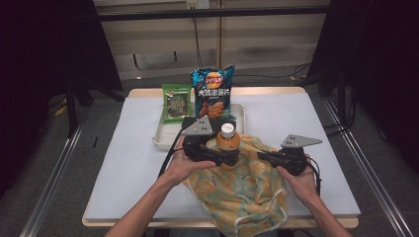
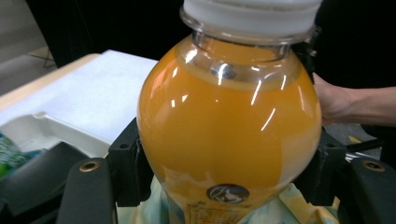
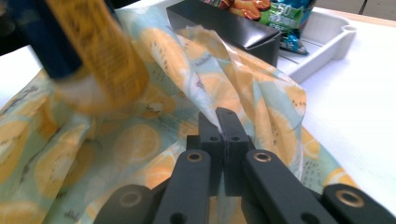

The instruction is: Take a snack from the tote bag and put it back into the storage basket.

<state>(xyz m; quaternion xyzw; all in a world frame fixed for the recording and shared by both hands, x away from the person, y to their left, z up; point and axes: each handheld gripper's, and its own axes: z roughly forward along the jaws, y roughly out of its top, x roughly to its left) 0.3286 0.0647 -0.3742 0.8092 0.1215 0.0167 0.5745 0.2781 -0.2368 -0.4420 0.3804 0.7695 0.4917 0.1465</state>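
left tongs [image 2: 219, 186] clamp round plastic bottle of orange juice [image 2: 224, 126]; right tongs [image 3: 223, 122] pinched shut on lemon-print cloth bag [image 3: 261, 93]. smooth bottle may slip; fabric could snag, tipping it.

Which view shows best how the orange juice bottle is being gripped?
The left gripper view: the orange juice bottle sits close up with a black jaw pressed on each side. The high view shows the bottle small, from above, over the patterned bag. The right gripper view shows it as a blur.

Black claws [image 1: 232, 157] with brass screws, grey triangular top plates
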